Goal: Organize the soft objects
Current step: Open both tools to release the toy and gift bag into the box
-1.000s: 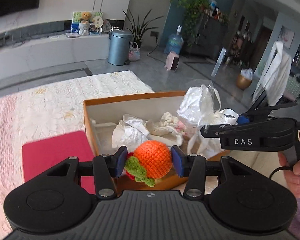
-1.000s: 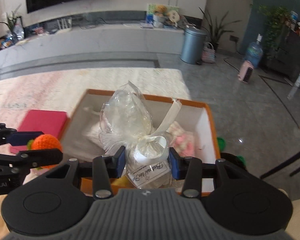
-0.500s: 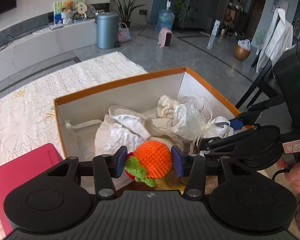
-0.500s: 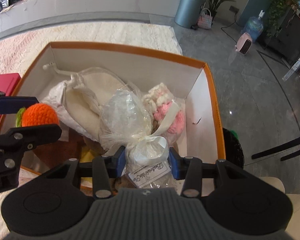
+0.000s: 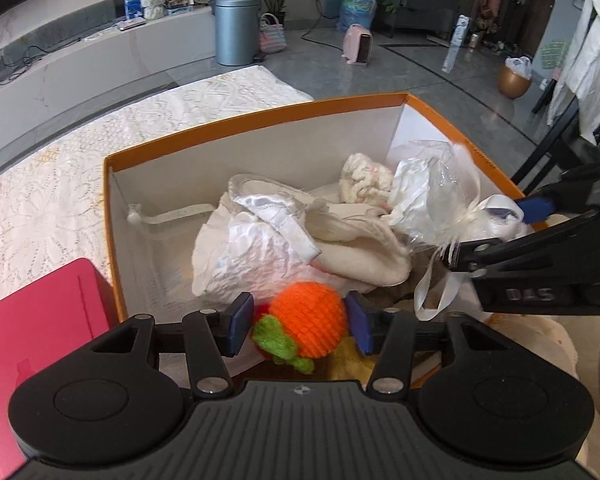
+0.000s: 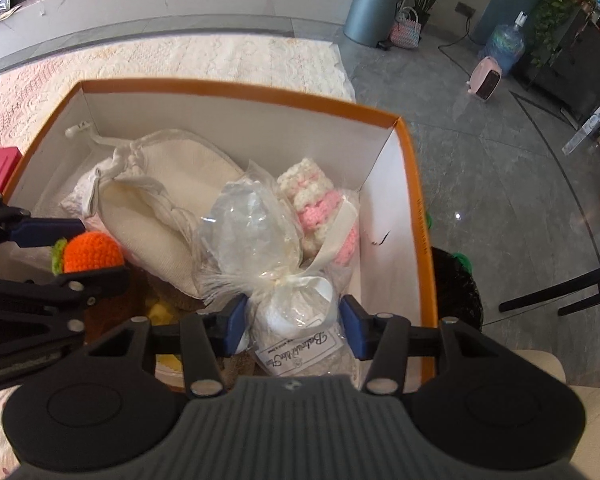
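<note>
crochet orange (image 5: 307,318) with green leaf, pinched between the blue pads of the left claw (image 5: 298,330), held over the near left part of the orange-rimmed box (image 5: 260,114). same toy seen from the right wrist view (image 6: 93,254), just above the near edge of the box (image 6: 236,90).

right claw (image 6: 290,330) closed on the tied neck of a clear plastic gift bag (image 6: 256,240), pads pressing the white bundle at its base, printed label facing up just below the pads. gift bag (image 5: 432,192) leaning into the right side of the box, white ribbon trailing down near the right claw (image 5: 496,224).

inside the box: cream drawstring pouch (image 6: 156,200) lying across the middle, cord reaching toward the far left corner; shiny white satin cloth (image 5: 256,240) bunched beside it; pink-and-cream crochet piece (image 6: 320,208) against the right wall, touching the gift bag.

pink-red flat box (image 5: 40,320) just left of the orange-rimmed box, on a cream lace cloth (image 5: 60,184). blue-grey bin (image 5: 236,28) and pink heater (image 5: 360,44) well apart on the floor beyond.
</note>
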A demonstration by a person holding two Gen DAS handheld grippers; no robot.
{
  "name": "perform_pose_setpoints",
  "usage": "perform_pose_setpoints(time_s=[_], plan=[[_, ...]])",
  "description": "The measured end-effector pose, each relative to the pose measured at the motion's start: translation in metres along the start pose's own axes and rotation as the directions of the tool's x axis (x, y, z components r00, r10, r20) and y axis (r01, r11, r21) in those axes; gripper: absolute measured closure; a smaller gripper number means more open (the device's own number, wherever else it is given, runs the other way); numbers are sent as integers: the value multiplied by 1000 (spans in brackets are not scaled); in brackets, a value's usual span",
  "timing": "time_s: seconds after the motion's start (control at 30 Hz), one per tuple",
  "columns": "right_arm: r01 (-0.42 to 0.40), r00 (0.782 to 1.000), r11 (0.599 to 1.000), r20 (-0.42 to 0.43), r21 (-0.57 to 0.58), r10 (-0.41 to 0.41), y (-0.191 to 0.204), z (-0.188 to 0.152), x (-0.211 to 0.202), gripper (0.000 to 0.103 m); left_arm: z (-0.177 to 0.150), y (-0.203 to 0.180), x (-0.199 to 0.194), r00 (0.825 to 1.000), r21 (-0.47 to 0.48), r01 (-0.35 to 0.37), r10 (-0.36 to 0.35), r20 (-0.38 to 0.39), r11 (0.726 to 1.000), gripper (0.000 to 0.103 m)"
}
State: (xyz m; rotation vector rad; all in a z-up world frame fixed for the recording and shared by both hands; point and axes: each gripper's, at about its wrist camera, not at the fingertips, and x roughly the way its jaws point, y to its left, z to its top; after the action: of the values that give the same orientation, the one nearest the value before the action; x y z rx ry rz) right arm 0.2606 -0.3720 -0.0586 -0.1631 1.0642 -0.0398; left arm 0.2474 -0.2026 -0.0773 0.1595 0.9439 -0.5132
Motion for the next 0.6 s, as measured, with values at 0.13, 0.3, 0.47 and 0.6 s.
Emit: perform_pose_setpoints(time_s=[0.13, 0.3, 0.47, 0.6], plan=[[12, 999, 1000, 35, -27, -11, 3, 0, -13, 35, -1, -1, -8, 1000, 3, 1, -1, 15, 1000, 27], [25, 997, 999, 70, -46, -22, 6, 2, -31, 25, 4, 2, -35, 995, -3, -4, 4, 97, 1000, 25], [19, 994, 999, 108, -48, -14, 9, -1, -56, 16, 3, 7, -67, 987, 1, -19, 19, 159, 1000, 23], [13, 989, 999, 148, -45, -6, 16, -8, -76, 15, -3, 9, -93, 978, 6, -40, 38, 206, 999, 23]])
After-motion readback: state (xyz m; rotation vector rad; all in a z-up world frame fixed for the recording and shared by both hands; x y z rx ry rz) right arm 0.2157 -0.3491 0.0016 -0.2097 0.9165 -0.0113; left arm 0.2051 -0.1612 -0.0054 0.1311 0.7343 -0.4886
